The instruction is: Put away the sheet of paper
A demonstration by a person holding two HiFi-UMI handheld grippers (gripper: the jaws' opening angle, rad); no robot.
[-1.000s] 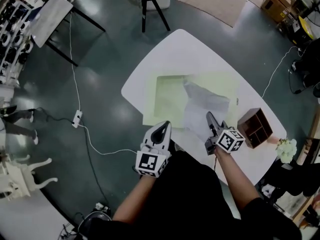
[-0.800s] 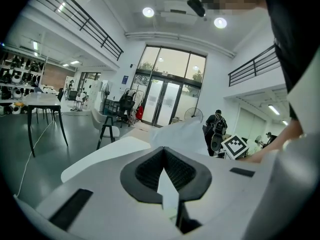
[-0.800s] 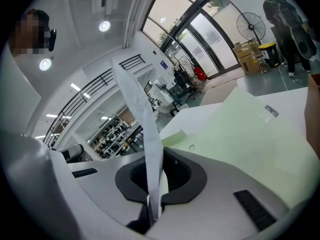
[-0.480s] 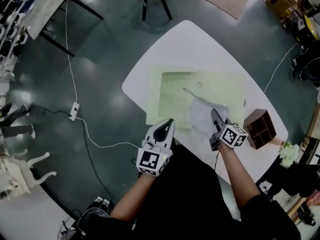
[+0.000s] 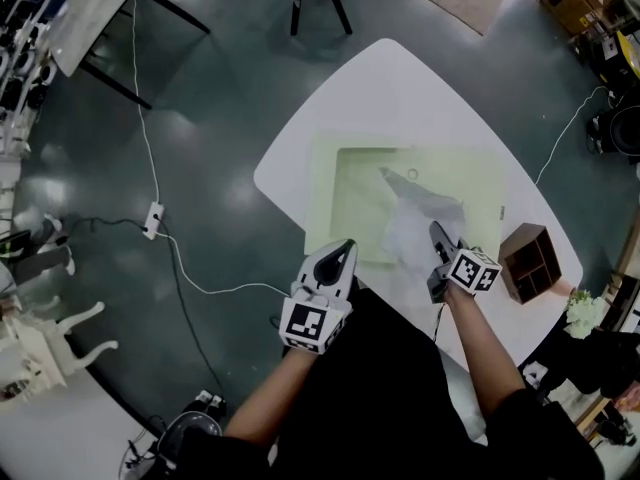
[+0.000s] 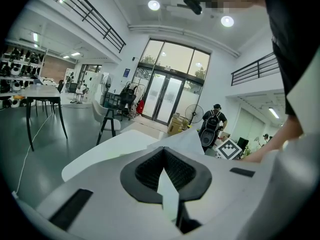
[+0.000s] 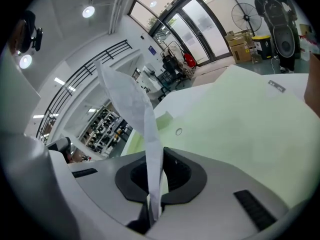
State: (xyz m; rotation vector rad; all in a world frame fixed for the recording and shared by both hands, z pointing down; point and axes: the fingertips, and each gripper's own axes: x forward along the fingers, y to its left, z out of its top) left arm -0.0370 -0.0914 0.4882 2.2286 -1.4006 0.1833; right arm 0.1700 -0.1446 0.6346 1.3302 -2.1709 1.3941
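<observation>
My right gripper is pressed together on the near edge of the sheet of paper. In the right gripper view the sheet runs up out of the closed jaws as a thin, creased strip. The rest of it stands crumpled and lifted over the pale green mat, reaching toward the far left. My left gripper is to the left, its jaws pressed together, at the near edge of the mat and apart from the paper. The mat lies on the white table. Right of my right gripper, a small wooden box with compartments sits on the table. A bunch of pale flowers is beyond the box, by the table's right edge.
</observation>
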